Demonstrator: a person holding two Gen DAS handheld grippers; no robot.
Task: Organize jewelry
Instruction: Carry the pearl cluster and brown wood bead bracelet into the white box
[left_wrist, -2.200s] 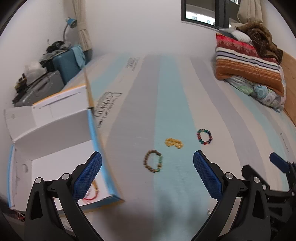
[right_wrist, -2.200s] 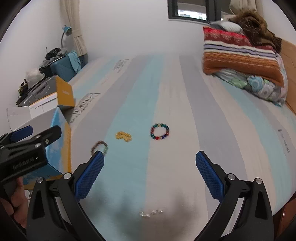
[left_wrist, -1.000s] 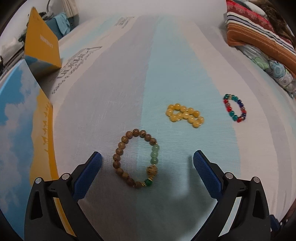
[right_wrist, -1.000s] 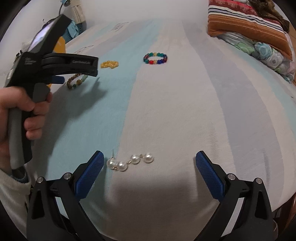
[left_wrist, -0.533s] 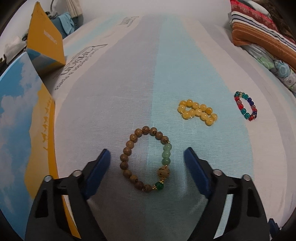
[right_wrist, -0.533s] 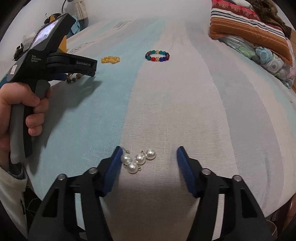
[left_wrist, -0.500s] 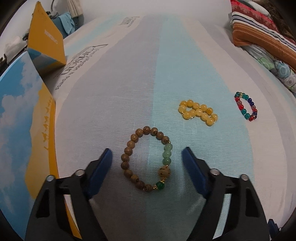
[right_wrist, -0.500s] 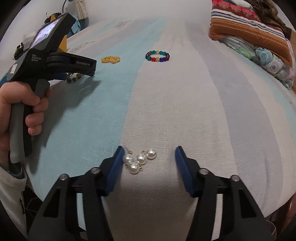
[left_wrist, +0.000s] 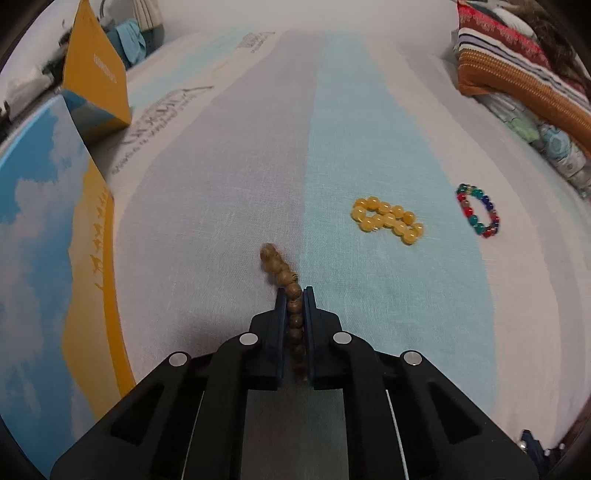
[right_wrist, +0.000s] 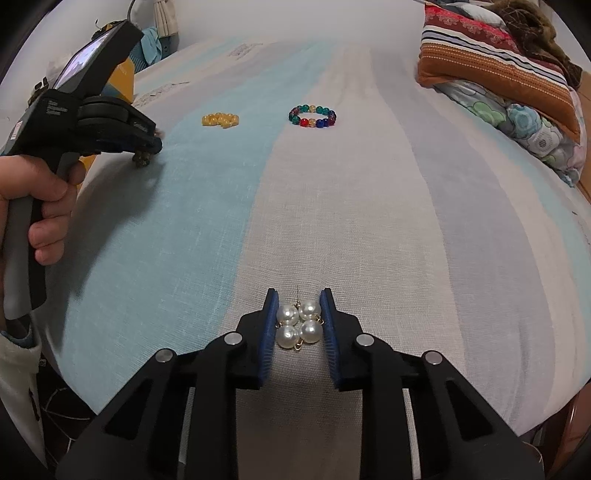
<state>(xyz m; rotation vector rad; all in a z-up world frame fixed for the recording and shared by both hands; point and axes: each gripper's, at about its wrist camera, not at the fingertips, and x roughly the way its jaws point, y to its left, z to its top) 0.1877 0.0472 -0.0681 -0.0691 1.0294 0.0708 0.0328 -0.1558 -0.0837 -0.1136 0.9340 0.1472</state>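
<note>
My left gripper (left_wrist: 294, 291) is shut on the brown bead bracelet (left_wrist: 283, 275), squeezed flat between its blue pads on the striped bedsheet. My right gripper (right_wrist: 298, 295) is shut on the pearl earrings (right_wrist: 298, 324), bunched between its pads near the bed's front edge. A yellow bead bracelet (left_wrist: 388, 219) and a multicolour bead bracelet (left_wrist: 477, 214) lie loose to the right of the left gripper. Both also show in the right wrist view, the yellow bracelet (right_wrist: 220, 119) and the multicolour one (right_wrist: 312, 116) far ahead. The left gripper (right_wrist: 149, 147) shows there at upper left, held by a hand.
An open box with a sky-and-yellow print (left_wrist: 48, 236) stands at the left edge of the bed, its orange flap (left_wrist: 96, 70) raised. Folded striped blankets and pillows (right_wrist: 495, 70) lie at the far right. Luggage and clutter (left_wrist: 129, 37) sit beyond the bed at far left.
Both grippers have closed: the left on the brown bracelet, flattening its ring, and the right on the pearl earrings, bunching them together. The other bracelets have not moved.
</note>
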